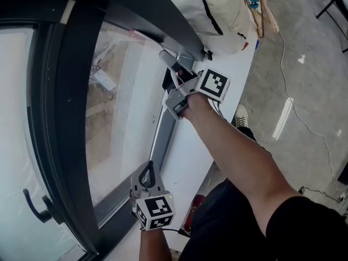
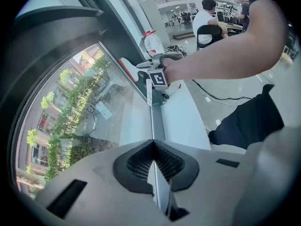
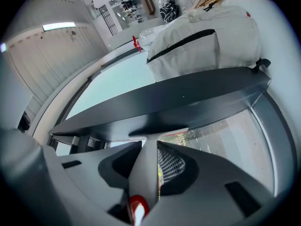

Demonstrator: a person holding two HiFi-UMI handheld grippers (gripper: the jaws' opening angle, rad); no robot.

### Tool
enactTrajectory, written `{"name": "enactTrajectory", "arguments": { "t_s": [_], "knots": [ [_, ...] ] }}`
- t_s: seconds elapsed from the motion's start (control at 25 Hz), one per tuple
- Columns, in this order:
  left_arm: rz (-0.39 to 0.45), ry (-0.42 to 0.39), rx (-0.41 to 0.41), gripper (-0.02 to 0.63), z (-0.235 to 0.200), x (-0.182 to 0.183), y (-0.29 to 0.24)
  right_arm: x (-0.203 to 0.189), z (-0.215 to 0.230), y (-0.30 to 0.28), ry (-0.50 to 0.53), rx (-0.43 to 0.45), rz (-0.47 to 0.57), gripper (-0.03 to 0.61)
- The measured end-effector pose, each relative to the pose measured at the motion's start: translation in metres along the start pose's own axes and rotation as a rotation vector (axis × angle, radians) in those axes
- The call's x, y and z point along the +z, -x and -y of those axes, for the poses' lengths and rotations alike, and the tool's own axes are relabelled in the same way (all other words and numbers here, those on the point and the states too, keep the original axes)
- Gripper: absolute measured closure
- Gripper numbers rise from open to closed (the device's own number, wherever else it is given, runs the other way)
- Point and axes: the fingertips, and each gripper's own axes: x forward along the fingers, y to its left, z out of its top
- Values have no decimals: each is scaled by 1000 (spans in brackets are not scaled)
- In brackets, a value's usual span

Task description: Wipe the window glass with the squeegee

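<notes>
By glass (image 1: 109,118) — right claw (image 3: 150,145) tight on squeegee (image 3: 143,178) handle, left claw (image 2: 153,142) tight on thin grey strip (image 2: 157,178).

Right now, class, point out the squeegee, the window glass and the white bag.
squeegee (image 3: 143,166), right gripper view, on its handle
window glass (image 1: 114,124), head view, middle of the pane
white bag (image 1: 217,15), head view, its cloth side

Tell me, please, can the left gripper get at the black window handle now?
Probably not yet: the left gripper has its fingers shut on the squeegee and would need to release it; otherwise the way to the black window handle looks free.
</notes>
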Motion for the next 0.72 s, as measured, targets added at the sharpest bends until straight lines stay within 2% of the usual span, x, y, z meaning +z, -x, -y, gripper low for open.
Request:
{"name": "enactTrajectory", "arguments": {
  "t_s": [0.72],
  "knots": [
    [-14, 40, 25, 612, -5, -24, 8, -21, -2, 0, -3, -8, -18, 488]
  ]
}}
